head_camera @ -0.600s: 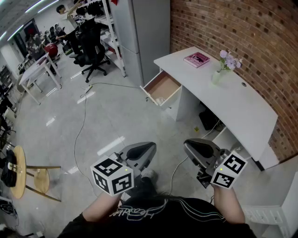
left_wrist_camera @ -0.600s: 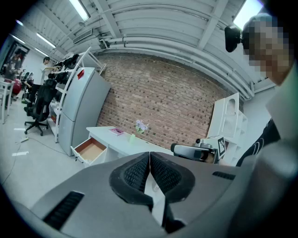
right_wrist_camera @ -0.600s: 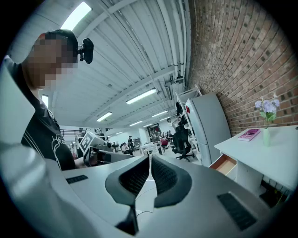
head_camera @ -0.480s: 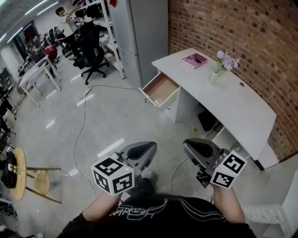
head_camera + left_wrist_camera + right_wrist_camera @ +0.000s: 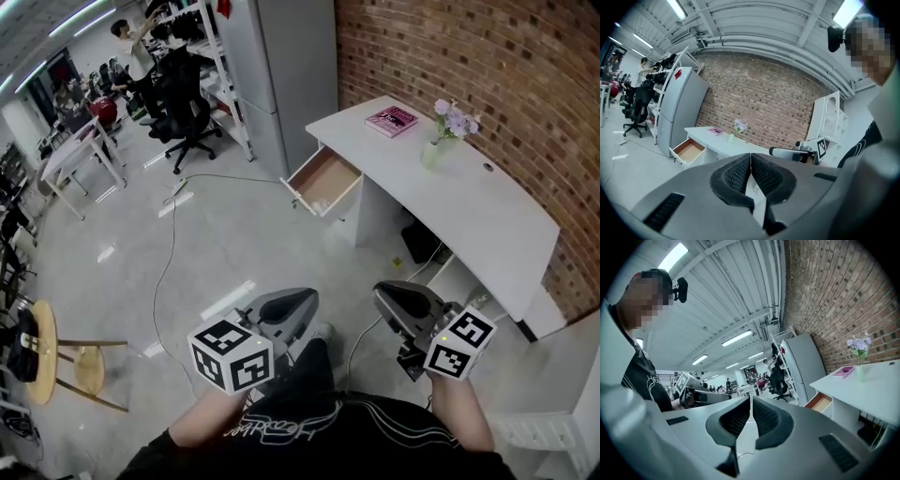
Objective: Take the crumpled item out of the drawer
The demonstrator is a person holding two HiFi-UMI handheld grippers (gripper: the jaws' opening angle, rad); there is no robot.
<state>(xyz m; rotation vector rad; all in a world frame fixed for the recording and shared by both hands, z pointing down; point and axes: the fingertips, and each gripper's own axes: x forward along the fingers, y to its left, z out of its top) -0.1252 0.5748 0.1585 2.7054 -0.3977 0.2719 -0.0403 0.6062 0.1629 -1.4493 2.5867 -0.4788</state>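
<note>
Reaching the far-off open drawer [image 5: 325, 178], where the crumpled item is too small to see, could go wrong because the left gripper [image 5: 292, 306] and right gripper [image 5: 397, 302] are both squeezed shut on nothing and would only poke it

The person wore a black top [image 5: 309, 436] with white script lettering and thin white stripes across the chest, dark trousers [image 5: 307, 367] and a pale shoe [image 5: 322, 331]. A small black camera [image 5: 681, 289] was mounted at the head. The left gripper [image 5: 306, 296] and the right gripper [image 5: 380, 292] each had a smooth, rounded grey shell, a white cube [image 5: 231, 356] printed with black square markers, and black ribbed fingers [image 5: 737, 175] set in the grey housing.
</note>
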